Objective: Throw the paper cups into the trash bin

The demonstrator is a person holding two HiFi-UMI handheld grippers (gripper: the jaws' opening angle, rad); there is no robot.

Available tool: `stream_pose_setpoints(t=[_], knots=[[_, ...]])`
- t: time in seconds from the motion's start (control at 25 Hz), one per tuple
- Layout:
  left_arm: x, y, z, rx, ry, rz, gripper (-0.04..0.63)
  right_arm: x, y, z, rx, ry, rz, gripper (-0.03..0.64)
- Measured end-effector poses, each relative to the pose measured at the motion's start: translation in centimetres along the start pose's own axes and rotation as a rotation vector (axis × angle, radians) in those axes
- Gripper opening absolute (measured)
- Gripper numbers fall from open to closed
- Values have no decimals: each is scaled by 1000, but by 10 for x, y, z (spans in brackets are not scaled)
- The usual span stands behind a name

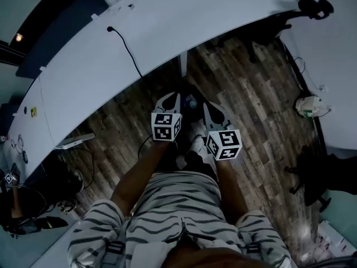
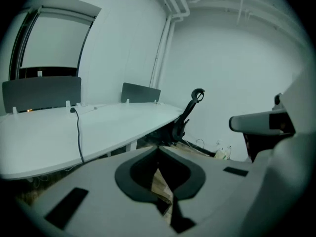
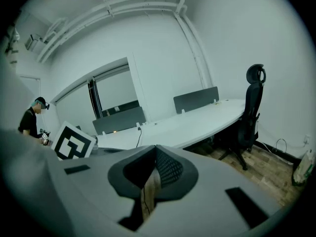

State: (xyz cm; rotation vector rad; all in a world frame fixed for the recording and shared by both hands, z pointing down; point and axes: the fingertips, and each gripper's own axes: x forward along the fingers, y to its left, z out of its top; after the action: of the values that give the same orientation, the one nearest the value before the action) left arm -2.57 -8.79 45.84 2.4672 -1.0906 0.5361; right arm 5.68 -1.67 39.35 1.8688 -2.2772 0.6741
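No paper cup and no trash bin shows in any view. In the head view both grippers are held out in front of the person's striped shorts, over the wooden floor. The left gripper (image 1: 170,97) carries its marker cube just behind it, and the right gripper (image 1: 214,109) sits beside it, slightly lower in the picture. In the left gripper view the left gripper (image 2: 159,149) has its tips together with nothing between them. The right gripper (image 3: 156,148) looks the same in its own view: tips meeting, nothing held. Both point across the room toward the desk.
A long curved white desk (image 1: 167,27) with a black cable (image 1: 125,46) runs ahead. A black office chair (image 3: 249,112) stands at its right end. A second white desk (image 1: 334,66) is at the right, with a white bag (image 1: 309,106) on the floor. A person (image 3: 32,120) stands far left.
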Motion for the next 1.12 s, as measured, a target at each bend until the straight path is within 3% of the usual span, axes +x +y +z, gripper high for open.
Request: stream_pose_setpoints(t=[0.76, 1.12], knots=[[-81, 16, 97, -18, -208, 56, 25, 4, 41, 64, -73, -75, 75, 17], [-104, 28, 128, 27, -295, 92, 25, 19, 62, 94, -118, -127, 122, 17]])
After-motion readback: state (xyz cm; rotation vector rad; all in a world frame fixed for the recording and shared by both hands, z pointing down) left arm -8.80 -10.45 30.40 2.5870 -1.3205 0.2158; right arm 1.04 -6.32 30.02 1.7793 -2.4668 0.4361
